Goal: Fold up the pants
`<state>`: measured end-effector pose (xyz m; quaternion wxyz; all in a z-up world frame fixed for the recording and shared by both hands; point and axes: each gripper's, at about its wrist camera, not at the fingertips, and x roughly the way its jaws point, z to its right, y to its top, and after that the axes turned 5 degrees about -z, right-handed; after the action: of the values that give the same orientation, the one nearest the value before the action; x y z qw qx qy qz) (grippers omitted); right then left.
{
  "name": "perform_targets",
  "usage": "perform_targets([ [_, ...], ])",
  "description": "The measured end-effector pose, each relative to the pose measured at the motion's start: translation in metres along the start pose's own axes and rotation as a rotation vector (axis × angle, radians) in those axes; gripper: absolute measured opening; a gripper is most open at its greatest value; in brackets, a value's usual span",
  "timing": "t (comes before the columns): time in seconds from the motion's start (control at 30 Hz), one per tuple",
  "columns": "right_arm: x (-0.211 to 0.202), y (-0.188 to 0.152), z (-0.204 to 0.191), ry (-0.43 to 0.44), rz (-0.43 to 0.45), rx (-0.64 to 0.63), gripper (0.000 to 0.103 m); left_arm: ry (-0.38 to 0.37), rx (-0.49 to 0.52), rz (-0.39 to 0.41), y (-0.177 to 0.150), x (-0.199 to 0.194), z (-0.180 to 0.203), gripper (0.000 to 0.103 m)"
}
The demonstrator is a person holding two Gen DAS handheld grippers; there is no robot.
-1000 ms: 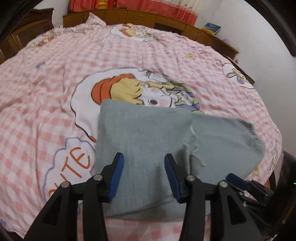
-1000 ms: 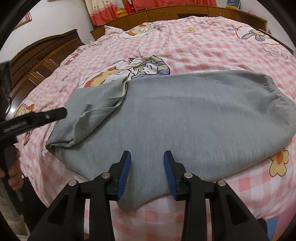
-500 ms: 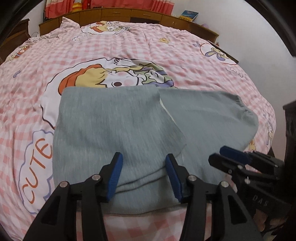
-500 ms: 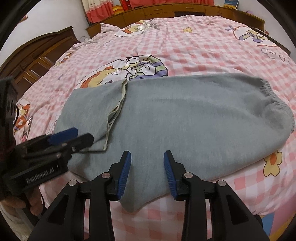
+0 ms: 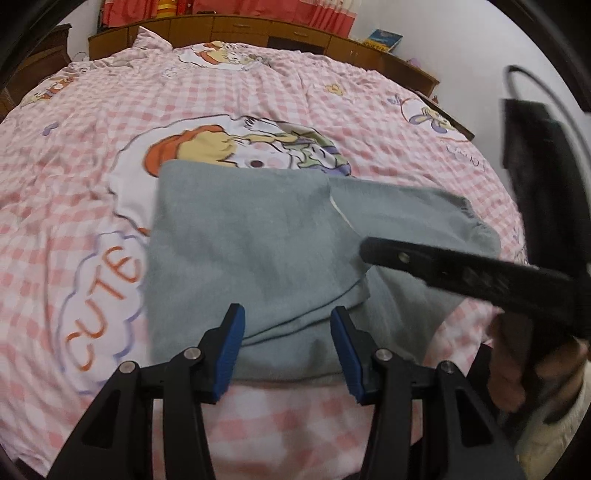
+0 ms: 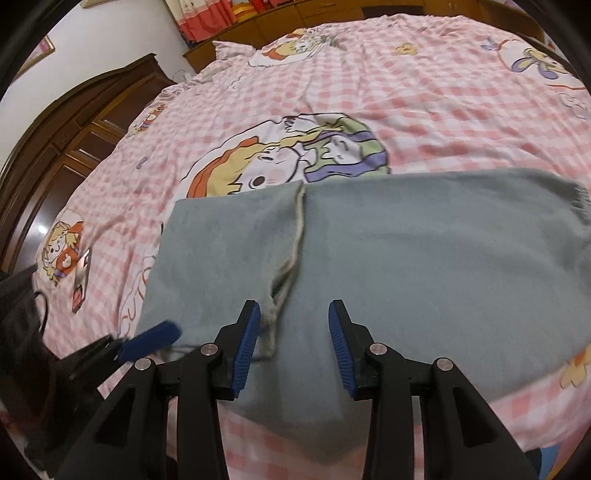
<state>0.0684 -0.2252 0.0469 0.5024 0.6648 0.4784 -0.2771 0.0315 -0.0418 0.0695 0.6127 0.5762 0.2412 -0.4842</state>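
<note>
Bedroom, left wrist view: pink checked bedspread (image 5: pixel 258 92) with cartoon prints and the word CUTE, wooden cabinets (image 5: pixel 258 29) and red curtains along the far wall. Grey pants (image 5: pixel 251 243) lie flat near the bed's near edge, 1 end folded over so a hemmed edge (image 5: pixel 341 210) crosses the top layer; elastic waistband (image 5: pixel 471 214) at the far right. Left gripper (image 5: pixel 286 347): 2 blue-padded fingers spread wide, empty, poised above the pants' near edge. Right gripper (image 5: pixel 443 262) crosses the frame as a blurred black bar; its opening cannot be told here. Right wrist view: same bedspread, dark wardrobe (image 6: pixel 62 147) at left. Pants fill the middle, the folded flap at left, its hem and a loose drawstring (image 6: pixel 280 291) running toward the camera. Right gripper (image 6: pixel 293 343): fingers wide apart, holding nothing, over the flap's hem. Left gripper enters at lower left, 1 blue pad showing, blurred. Judged step: 1 fold laid, both tools released; the next move likely calls for gripping the waistband end, or the folded end, and carrying it across. Unclear: the pants' near edge behind the fingers, layers under the flap, the small shiny item (image 6: pixel 82 271) at left.
</note>
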Motion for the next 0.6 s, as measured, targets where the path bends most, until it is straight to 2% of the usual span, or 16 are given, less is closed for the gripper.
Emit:
perform_targets([
  [0.3, 0.038, 0.015, -0.006, 0.046, -0.070, 0.065, 0.039, 0.103, -0.120, 0.043, -0.007, -0.019, -0.051, 0.051],
  [0.5, 0.045, 0.015, -0.022, 0.037, -0.054, 0.034, 0.039, 0.096, -0.195, 0.035, -0.011, -0.014, -0.076, 0.051],
  [0.57, 0.047, 0.016, -0.022, 0.026, -0.049, 0.035, 0.032, 0.087, -0.197, 0.037, -0.013, -0.015, -0.078, 0.051],
  [0.6, 0.046, 0.016, -0.023, 0.012, -0.044, 0.030, 0.020, 0.088, -0.193, 0.039, -0.013, -0.016, -0.077, 0.051],
])
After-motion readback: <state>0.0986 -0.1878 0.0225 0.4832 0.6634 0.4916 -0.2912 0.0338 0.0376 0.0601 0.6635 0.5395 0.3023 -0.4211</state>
